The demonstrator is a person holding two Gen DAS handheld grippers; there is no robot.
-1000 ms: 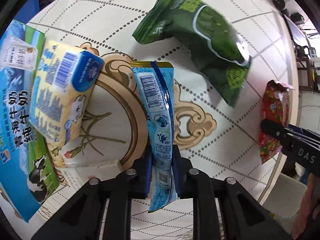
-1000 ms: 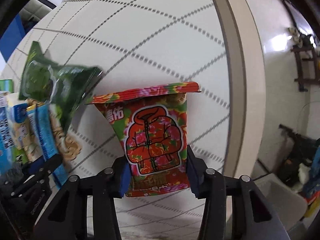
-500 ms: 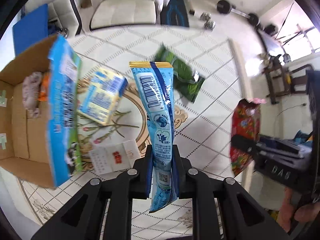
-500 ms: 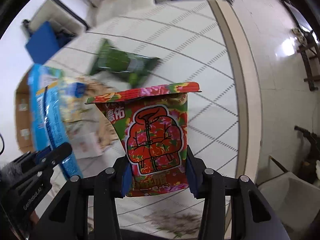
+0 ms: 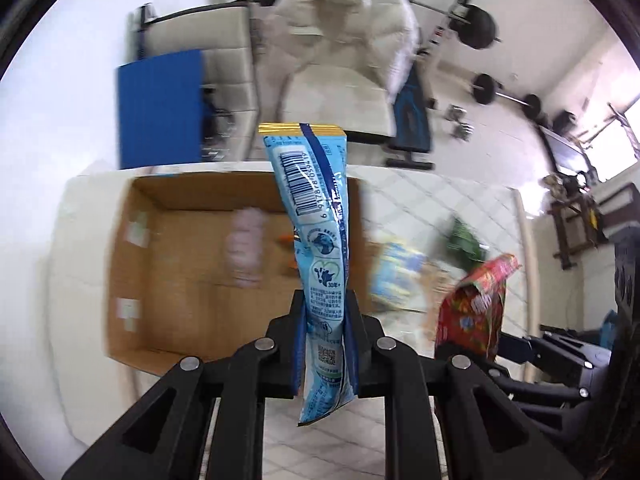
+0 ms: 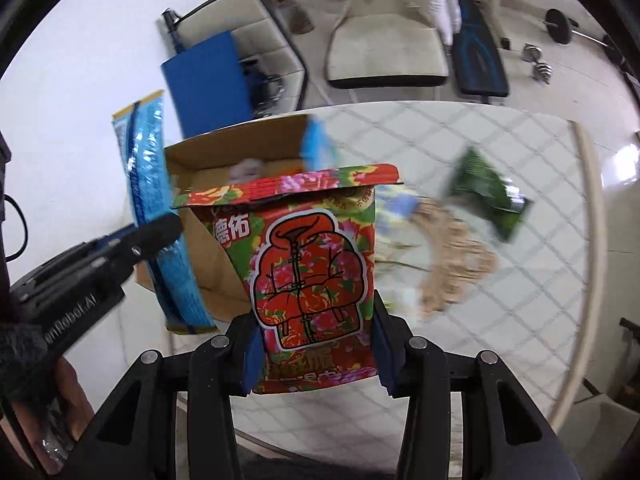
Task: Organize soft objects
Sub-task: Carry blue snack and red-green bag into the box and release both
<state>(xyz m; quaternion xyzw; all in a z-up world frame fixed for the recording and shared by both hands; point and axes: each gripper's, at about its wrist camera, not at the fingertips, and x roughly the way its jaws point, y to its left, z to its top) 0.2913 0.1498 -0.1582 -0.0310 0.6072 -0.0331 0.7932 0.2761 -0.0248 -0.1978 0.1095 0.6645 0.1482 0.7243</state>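
Note:
My left gripper [image 5: 325, 336] is shut on a long light-blue packet [image 5: 316, 216], held upright in the air above the open cardboard box [image 5: 132, 216]. It also shows in the right wrist view [image 6: 160, 216]. My right gripper [image 6: 316, 344] is shut on a red flowered packet [image 6: 308, 256], held above the table to the right of the box [image 6: 208, 272]. That packet also shows in the left wrist view [image 5: 476, 304]. A pinkish soft thing [image 5: 244, 248] lies blurred inside the box.
A green snack bag [image 6: 488, 192] and a yellow-and-blue packet [image 5: 396, 276] lie on the round patterned table [image 6: 540, 264]. Behind the table are a white chair [image 6: 384, 52], a blue board [image 5: 160, 112] and barbell weights [image 5: 476, 24].
Both grippers have lifted well above the table with their packets and swung left. The box now lies under the left gripper, and the view has tipped up to show the room.

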